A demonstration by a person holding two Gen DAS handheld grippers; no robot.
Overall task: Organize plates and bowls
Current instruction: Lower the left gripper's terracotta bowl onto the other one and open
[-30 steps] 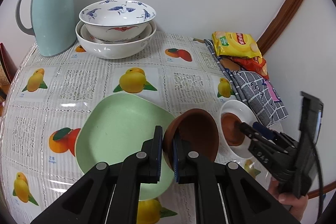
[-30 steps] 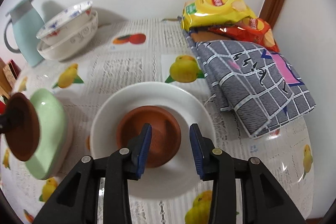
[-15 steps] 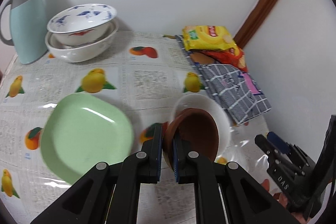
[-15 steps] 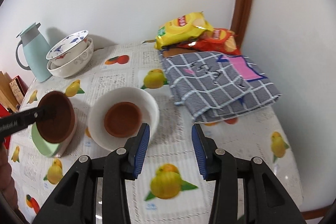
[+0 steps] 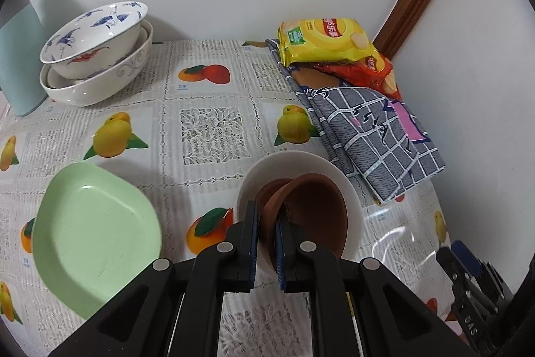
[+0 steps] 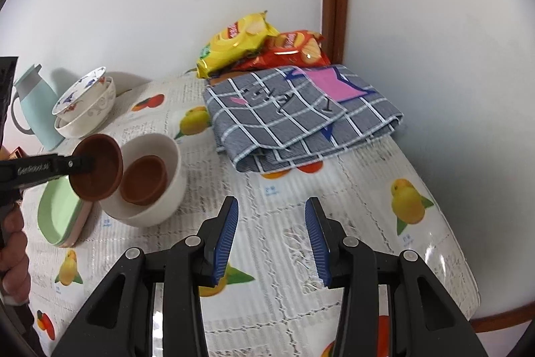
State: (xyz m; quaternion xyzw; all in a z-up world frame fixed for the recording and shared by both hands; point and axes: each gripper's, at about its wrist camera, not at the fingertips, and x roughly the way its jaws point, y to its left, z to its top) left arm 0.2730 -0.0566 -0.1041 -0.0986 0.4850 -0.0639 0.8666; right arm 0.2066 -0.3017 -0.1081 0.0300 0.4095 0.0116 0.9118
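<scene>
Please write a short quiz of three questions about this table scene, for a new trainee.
1. True or false: the left gripper holds a brown bowl by its rim.
2. What lies in the white bowl? A) a spoon B) a second brown bowl C) nothing
3. Fill in: between the fingers of the right gripper there is ____.

Key: 1 true; 2 B; 3 nothing

The left gripper (image 6: 87, 163) holds a brown bowl (image 6: 97, 168) tilted beside the white bowl (image 6: 157, 189) containing another brown bowl (image 6: 143, 179).
</scene>
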